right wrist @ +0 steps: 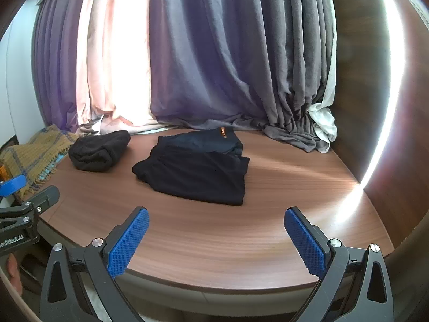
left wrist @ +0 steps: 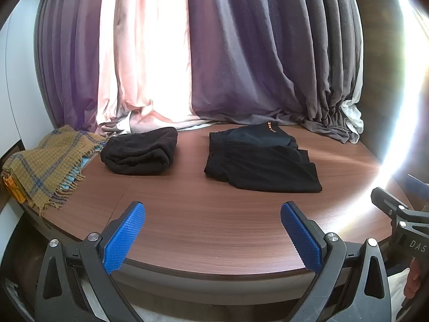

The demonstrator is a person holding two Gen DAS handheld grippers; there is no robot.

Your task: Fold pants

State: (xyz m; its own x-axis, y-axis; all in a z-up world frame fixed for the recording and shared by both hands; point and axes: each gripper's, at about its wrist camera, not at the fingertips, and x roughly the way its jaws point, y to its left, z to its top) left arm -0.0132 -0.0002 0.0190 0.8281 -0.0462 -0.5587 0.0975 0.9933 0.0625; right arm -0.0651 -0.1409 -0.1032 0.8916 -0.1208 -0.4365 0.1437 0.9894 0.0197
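Observation:
Black pants (left wrist: 264, 165) (right wrist: 197, 173) lie folded flat on the brown wooden table (left wrist: 214, 228) (right wrist: 214, 236), with a dark blue garment bearing orange letters (left wrist: 264, 132) (right wrist: 211, 139) tucked behind them. My left gripper (left wrist: 213, 214) hovers open over the table's near edge, well short of the pants, nothing between its blue pads. My right gripper (right wrist: 215, 220) is likewise open and empty, near the front edge, with the pants ahead and slightly left. Each gripper shows at the edge of the other's view.
A rolled black garment (left wrist: 140, 151) (right wrist: 100, 151) sits left of the pants. A mustard plaid fringed blanket (left wrist: 45, 166) (right wrist: 34, 153) lies at the far left. Purple, pink and grey curtains (left wrist: 228, 53) (right wrist: 214, 53) hang behind and pool onto the back of the table.

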